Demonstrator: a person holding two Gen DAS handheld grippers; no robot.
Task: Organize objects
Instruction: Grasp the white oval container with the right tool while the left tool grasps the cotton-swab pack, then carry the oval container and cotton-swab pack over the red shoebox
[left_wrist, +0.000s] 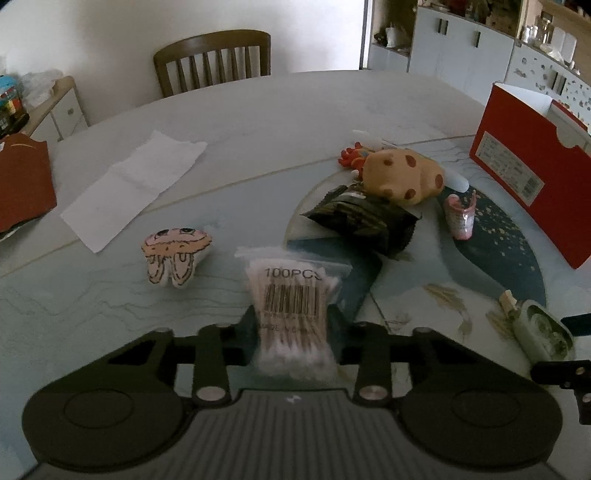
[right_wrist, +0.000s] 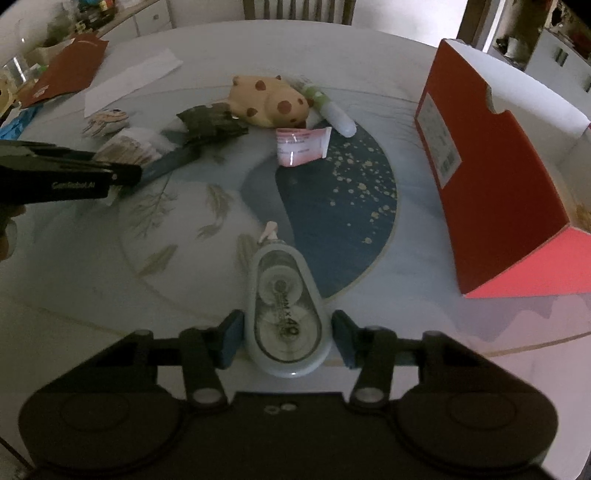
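A clear bag of cotton swabs (left_wrist: 291, 295) with a barcode label stands between the fingers of my left gripper (left_wrist: 293, 317), which is shut on its lower half. From the right wrist view the same left gripper (right_wrist: 70, 173) reaches in from the left edge. A pale green correction tape dispenser (right_wrist: 286, 295) lies flat on the table between the fingers of my right gripper (right_wrist: 288, 328). The blue pads (right_wrist: 232, 336) sit close beside it with a thin gap on each side. An open red box (right_wrist: 491, 177) stands at the right.
Behind the swabs lie a black packet (left_wrist: 362, 218), a spotted tan plush toy (left_wrist: 402, 173), a pink tube (left_wrist: 460, 218) and a small cartoon pouch (left_wrist: 173, 254). A white paper sheet (left_wrist: 136, 184) and a brown folder (left_wrist: 22, 184) lie at the left. A wooden chair (left_wrist: 214, 59) stands beyond the table.
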